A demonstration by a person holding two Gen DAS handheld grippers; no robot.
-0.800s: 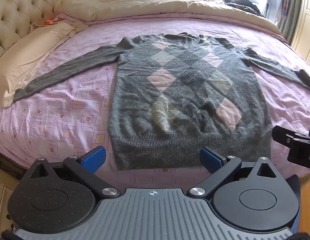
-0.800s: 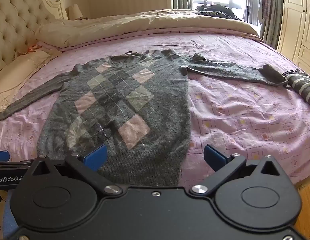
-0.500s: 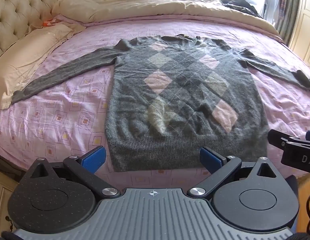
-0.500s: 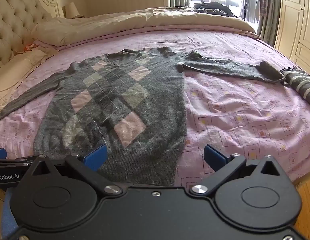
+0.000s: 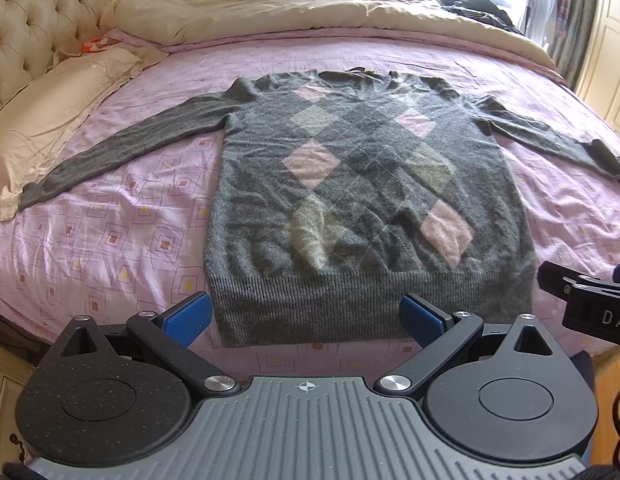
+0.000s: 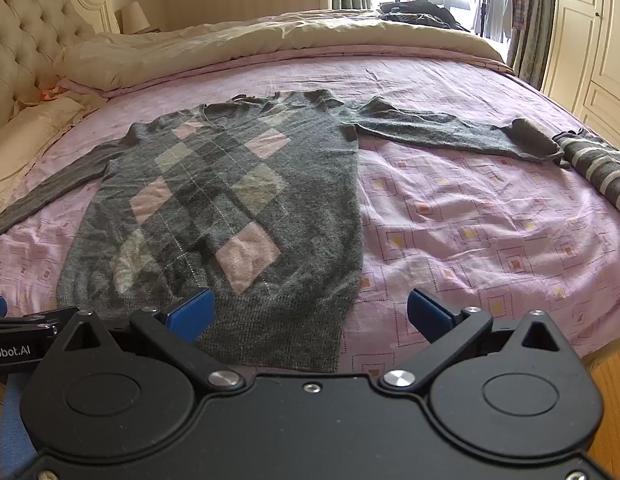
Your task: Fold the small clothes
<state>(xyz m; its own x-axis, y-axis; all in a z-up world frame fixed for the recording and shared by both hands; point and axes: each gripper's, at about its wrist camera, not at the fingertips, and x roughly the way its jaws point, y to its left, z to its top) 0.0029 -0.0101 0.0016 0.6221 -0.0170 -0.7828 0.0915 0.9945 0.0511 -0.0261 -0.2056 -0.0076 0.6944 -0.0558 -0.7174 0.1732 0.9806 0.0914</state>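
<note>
A grey argyle sweater (image 5: 369,184) with pink and pale diamonds lies flat, front up, on the purple bedsheet (image 5: 110,232), both sleeves spread out sideways. It also shows in the right wrist view (image 6: 230,208). My left gripper (image 5: 306,316) is open and empty, held just in front of the sweater's ribbed hem at the bed's near edge. My right gripper (image 6: 310,312) is open and empty, in front of the hem's right corner. The right gripper's side shows at the right of the left wrist view (image 5: 589,304).
A striped grey garment (image 6: 601,168) lies by the right sleeve's cuff. A beige pillow (image 5: 50,120) and tufted headboard (image 5: 38,20) are at the left. A beige duvet (image 5: 310,12) is bunched at the far side. Wardrobe doors (image 6: 589,40) stand at the right.
Both grippers have drawn back slightly and lifted, so the sweater sits a little farther off in both views. Both stay open; the sweater has not moved.
</note>
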